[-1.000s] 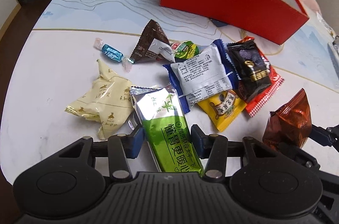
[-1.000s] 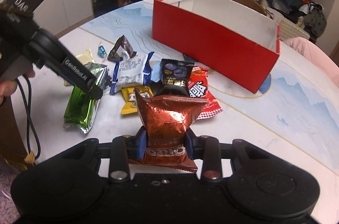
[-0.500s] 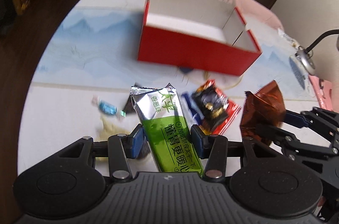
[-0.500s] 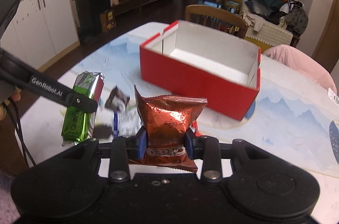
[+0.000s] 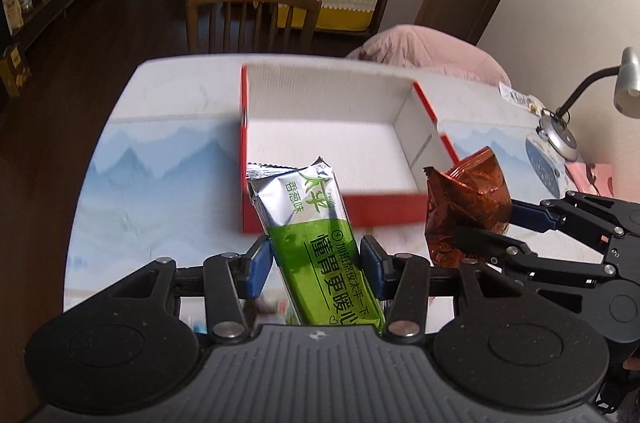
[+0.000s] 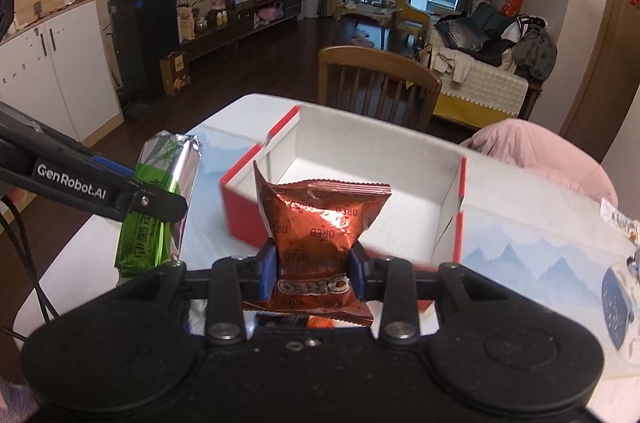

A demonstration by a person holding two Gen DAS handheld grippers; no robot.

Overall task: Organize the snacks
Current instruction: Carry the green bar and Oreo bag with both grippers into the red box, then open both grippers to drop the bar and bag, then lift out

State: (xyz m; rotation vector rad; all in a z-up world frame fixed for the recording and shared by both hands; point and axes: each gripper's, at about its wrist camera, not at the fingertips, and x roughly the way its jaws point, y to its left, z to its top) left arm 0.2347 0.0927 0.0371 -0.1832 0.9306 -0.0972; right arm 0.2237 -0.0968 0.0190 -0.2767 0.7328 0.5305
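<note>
Left gripper: clamped on a long green and silver packet, blue pads pressing its two sides, the packet pointing toward 12 o'clock.

Right gripper: clamped on a copper-brown Oreo bag, held upright between its blue pads.

What changed: a second ago both snacks were only just off the worktop, above a heap of other packets. Now both were carried high and forward, and the heap had dropped almost out of sight under the grippers.

Meaning for the task: both snacks looked ready to be lowered into the red box; neither had been let go yet.

Red box: it lay straight ahead at 12 o'clock in both views, open at the top, white inside, and nothing could be seen in it. A corner flap at its right end stood ajar.

Packet positions: from the left wrist, the green packet's tip overlapped the box's near left corner, and the Oreo bag hung at 3 o'clock, beside the box's right end.

Writing: the brown bag read "OREO", upside down, many times over. The green packet carried large white Chinese characters. The left gripper's arm read "GenRobot.AI".

Farther off: a wooden chair stood at the worktop's far edge.
</note>
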